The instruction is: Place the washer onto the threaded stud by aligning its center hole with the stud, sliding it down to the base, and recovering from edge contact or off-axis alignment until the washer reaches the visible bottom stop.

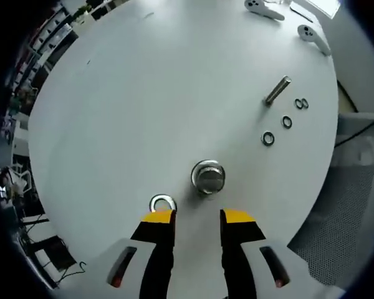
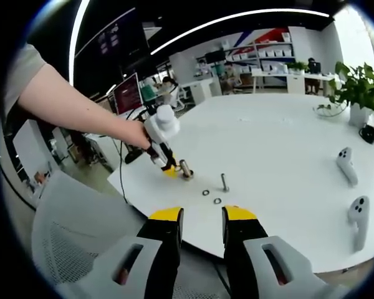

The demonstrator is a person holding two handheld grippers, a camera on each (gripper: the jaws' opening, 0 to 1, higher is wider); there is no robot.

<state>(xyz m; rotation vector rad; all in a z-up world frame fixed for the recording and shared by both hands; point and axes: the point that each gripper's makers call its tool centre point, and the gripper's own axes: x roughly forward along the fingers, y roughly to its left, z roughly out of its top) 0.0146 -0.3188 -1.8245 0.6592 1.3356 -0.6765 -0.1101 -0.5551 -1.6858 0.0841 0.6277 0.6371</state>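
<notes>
In the left gripper view I look down on a white table [image 1: 143,93]. A shiny stud [image 1: 207,176] on a round base stands just ahead of my left gripper [image 1: 198,218], seen nearly end-on. The left jaws are open with nothing between them. A metal washer [image 1: 163,204] lies flat on the table at the tip of the left finger, partly hidden by it. In the right gripper view a person's hand holds the left gripper [image 2: 171,169] right beside the stud [image 2: 186,169]. My right gripper [image 2: 202,224] hangs open off the table's near edge.
A second bolt [image 1: 278,90] [image 2: 224,182] stands further on, with small rings [image 1: 268,138] [image 2: 217,201] near it. Two white controllers [image 1: 313,37] [image 2: 346,163] lie at the table's side. A grey mesh chair [image 2: 68,230] sits below the near edge, and a potted plant [image 2: 361,93] at the far right.
</notes>
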